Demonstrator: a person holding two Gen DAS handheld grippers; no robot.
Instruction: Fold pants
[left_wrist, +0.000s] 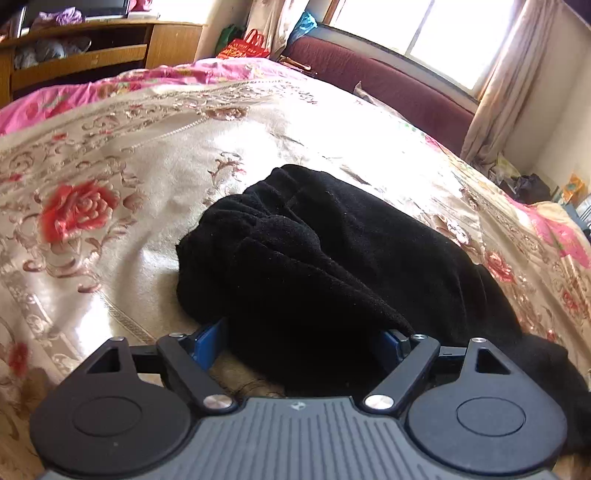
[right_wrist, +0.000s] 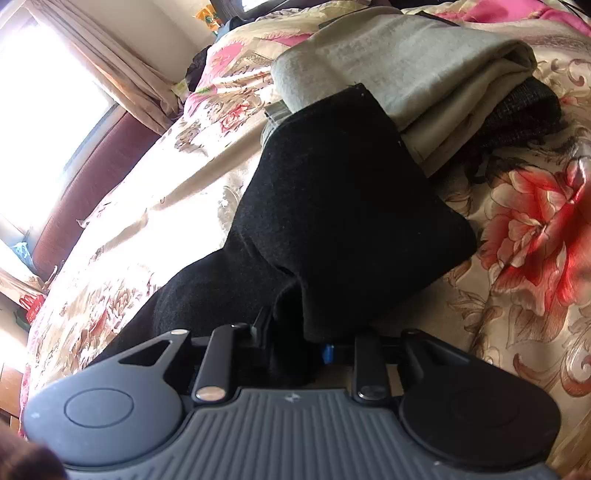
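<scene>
The black pants (left_wrist: 332, 258) are lying bunched on the floral bedspread (left_wrist: 110, 166), stretching ahead of both pairs of fingers. The left gripper (left_wrist: 303, 343) is standing wide, its blue pads (left_wrist: 208, 343) showing either side of the near edge of the cloth; the fabric is sitting between them, and no pad appears to be pressing on it. The right gripper (right_wrist: 295, 350) is standing narrow with dark fabric running in between its fingers, so it is apparently pinching a fold of the pants (right_wrist: 332, 206), though the pads are mostly hidden. Just beyond the right fingers, the pants are lying against a pile of grey and beige clothes (right_wrist: 406, 74). To do this step well, the left fingers are needing to close on one clean edge, not the whole bunch, while the right is keeping its hold taut so the fold lands flat
</scene>
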